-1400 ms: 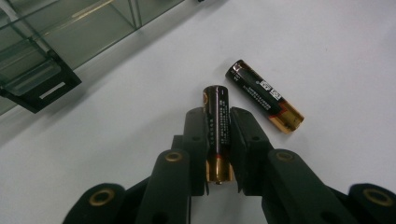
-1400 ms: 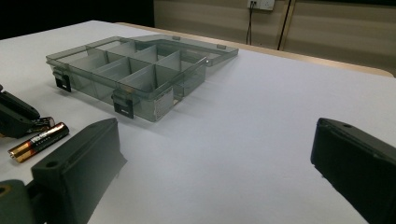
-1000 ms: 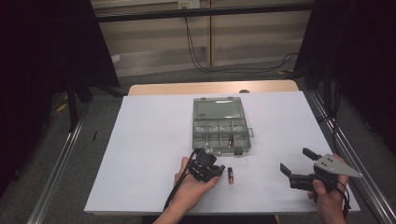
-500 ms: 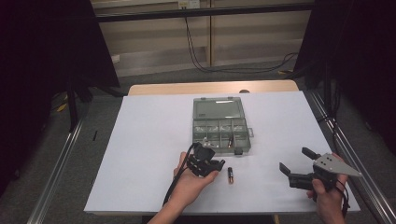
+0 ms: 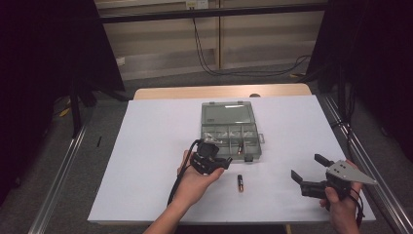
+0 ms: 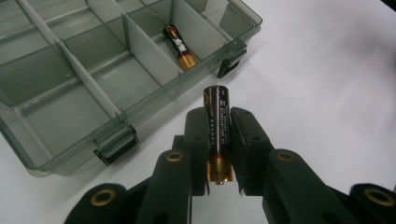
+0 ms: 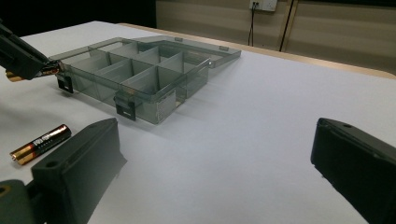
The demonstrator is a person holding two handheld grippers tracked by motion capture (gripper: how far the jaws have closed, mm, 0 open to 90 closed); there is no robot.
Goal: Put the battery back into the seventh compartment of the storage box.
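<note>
A black-and-gold battery [image 6: 217, 126] is clamped between the jaws of my left gripper [image 6: 219, 116], which is shut on it with the gold end toward the camera. In the high view the left gripper [image 5: 220, 162] hovers just before the front left corner of a clear grey compartment box [image 5: 227, 114], its lid open. A second battery [image 6: 180, 46] lies in a front compartment of the box [image 6: 154, 100]. A third battery [image 5: 240, 183] lies on the white table. My right gripper [image 5: 307, 167] stands open and empty at the right, low over the table [image 7: 215, 154].
White paper [image 5: 156, 146] covers the table, with a wooden edge at the far side. Metal rails run along both sides of the table. In the right gripper view the loose battery [image 7: 41, 143] lies just left of the left jaw, before the box [image 7: 159, 109].
My left gripper has lifted off the table with the battery and moved toward the box's front edge. The right gripper has stayed where it was.
</note>
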